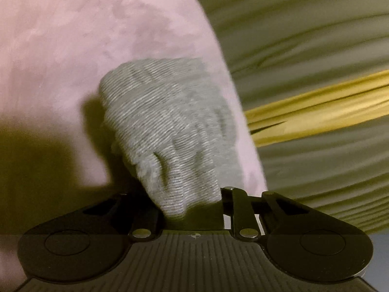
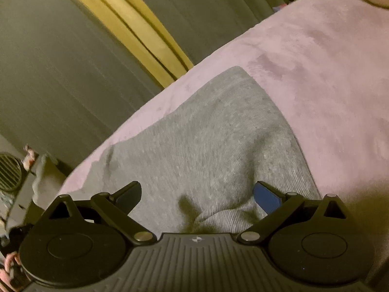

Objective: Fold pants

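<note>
- Gray knit pants lie spread on a pink plush bed, one ribbed cuff lifted off the cover by the left tool.
- The left tool's fingers are pressed together on that ribbed cuff; the fabric bunches and stands up from the pinch, with the bed cover behind it and dark curtains beyond the bed's edge.
- The right tool hangs over the flat panel of the pants, its fingers spread wide and holding nothing; a blue pad shows on one finger.
- A fold of ribbed knit rises just in front of the right tool, between its fingers, though contact cannot be confirmed.
- The pants sit near the bed's edge on the curtain side, where a yellow curtain strip hangs; the far corner of the cloth lies flat on the cover.
- Judged from the drape, the fabric is soft, light and limp: it will sag from any single pinch and slide little on the plush cover.
- The thicker ribbed cuff or waistband looks like the surest place to grip, as it bunches firmly; a matching hold for the right tool on the opposite ribbed edge would keep the fold square.
</note>
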A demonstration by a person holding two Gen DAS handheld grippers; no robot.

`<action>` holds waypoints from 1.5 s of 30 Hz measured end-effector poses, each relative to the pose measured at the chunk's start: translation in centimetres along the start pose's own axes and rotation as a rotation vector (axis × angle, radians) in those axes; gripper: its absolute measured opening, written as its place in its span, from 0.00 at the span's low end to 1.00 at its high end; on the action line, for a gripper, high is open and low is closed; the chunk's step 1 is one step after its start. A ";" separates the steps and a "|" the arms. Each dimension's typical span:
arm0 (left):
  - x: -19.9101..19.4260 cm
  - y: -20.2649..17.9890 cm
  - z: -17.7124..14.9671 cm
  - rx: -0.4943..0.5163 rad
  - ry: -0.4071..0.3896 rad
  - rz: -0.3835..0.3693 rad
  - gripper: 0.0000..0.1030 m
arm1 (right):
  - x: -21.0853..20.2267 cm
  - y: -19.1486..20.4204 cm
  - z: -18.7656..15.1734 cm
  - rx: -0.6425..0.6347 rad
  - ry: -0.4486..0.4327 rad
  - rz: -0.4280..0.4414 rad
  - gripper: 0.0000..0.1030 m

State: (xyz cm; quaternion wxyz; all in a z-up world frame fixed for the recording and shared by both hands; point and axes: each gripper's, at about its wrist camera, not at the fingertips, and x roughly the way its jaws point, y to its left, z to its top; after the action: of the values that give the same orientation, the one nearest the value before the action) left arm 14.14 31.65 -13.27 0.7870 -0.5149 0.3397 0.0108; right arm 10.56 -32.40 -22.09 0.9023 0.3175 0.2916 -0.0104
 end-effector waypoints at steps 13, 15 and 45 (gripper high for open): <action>-5.9 -17.4 -7.9 0.577 -0.087 -0.157 0.21 | -2.0 -1.7 1.1 0.139 -0.049 0.066 0.96; -5.5 -20.6 -11.3 0.679 -0.061 -0.197 0.21 | -2.5 -2.1 1.2 0.164 -0.062 0.062 0.96; -3.0 -11.0 -22.3 0.690 0.093 0.266 0.91 | -5.2 -1.5 1.2 0.157 0.107 0.129 0.42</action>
State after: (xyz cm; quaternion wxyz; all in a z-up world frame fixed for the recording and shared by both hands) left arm 4.18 9.21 -8.19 0.8898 -0.1706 0.4225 -0.0257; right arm 6.56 -35.13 -19.43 0.8566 0.4052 0.3166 0.0419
